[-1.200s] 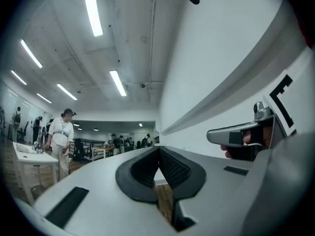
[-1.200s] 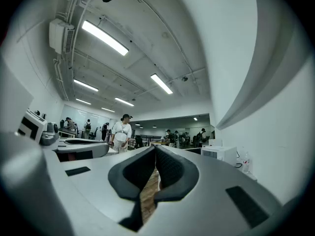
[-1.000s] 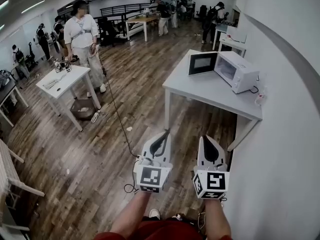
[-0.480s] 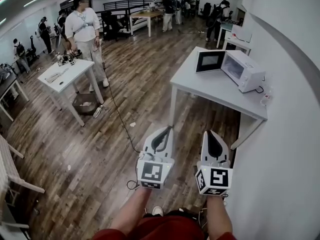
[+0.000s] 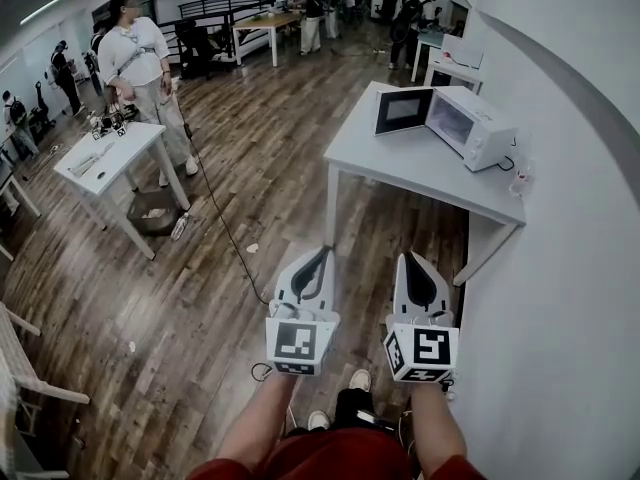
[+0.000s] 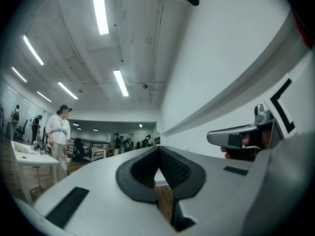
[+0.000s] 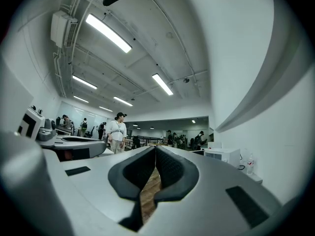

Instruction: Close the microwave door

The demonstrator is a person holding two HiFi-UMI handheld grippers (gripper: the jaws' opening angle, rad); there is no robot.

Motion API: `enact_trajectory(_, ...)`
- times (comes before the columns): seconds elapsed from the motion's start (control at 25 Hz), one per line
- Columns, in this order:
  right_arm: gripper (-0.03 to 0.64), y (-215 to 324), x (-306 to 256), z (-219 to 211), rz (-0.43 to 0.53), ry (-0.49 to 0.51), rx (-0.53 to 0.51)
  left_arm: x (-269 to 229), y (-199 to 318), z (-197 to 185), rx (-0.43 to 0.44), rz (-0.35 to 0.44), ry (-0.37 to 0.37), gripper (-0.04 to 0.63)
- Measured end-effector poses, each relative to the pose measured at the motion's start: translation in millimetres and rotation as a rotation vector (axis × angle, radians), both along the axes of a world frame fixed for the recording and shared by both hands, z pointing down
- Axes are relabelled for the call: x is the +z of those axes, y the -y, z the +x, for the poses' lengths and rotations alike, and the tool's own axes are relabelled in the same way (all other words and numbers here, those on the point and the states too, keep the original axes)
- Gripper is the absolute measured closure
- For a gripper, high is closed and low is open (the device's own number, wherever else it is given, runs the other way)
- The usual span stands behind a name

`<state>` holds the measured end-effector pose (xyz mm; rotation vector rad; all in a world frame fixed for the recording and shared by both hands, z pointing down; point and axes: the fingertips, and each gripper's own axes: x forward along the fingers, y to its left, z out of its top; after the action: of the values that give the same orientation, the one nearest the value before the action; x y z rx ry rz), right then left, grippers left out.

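Observation:
A white microwave (image 5: 470, 126) stands at the far right of a grey table (image 5: 400, 168) against the wall. Its dark-windowed door (image 5: 403, 111) is swung open to the left. Both grippers hang side by side over the wooden floor, well short of the table. My left gripper (image 5: 323, 255) is shut and holds nothing; its own view (image 6: 158, 149) shows the pads meeting at the tip. My right gripper (image 5: 408, 258) is also shut and empty (image 7: 155, 149), and the microwave (image 7: 222, 156) appears small to its right.
A white wall (image 5: 570, 218) runs close along the right. A small bottle (image 5: 518, 178) stands on the table by the wall. To the left are a white table (image 5: 105, 158), a person (image 5: 135, 58), a bin (image 5: 152, 211) and a floor cable (image 5: 225, 228). More people stand far back.
Both grippers have drifted forward together, still shut, and the grey table with the microwave sits slightly nearer. A shoe now shows below the arms.

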<state>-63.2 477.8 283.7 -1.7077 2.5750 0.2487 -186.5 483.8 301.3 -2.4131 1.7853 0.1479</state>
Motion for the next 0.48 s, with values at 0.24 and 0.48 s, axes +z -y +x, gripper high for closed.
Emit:
enact_trajectory(0.24, 0.594, 33.3, 12.6, 0.1, -0.016, 0.017, -0.002, 8.7, 31.8, 4.2, 0.016, -0.008, 0.006, 0.568)
enact_trajectory(0.48, 0.594, 72.6, 9.6, 2.9, -0.020, 0.028, -0.019, 8.8, 69.9, 11.1, 0.011, -0.019, 0.007, 0.568)
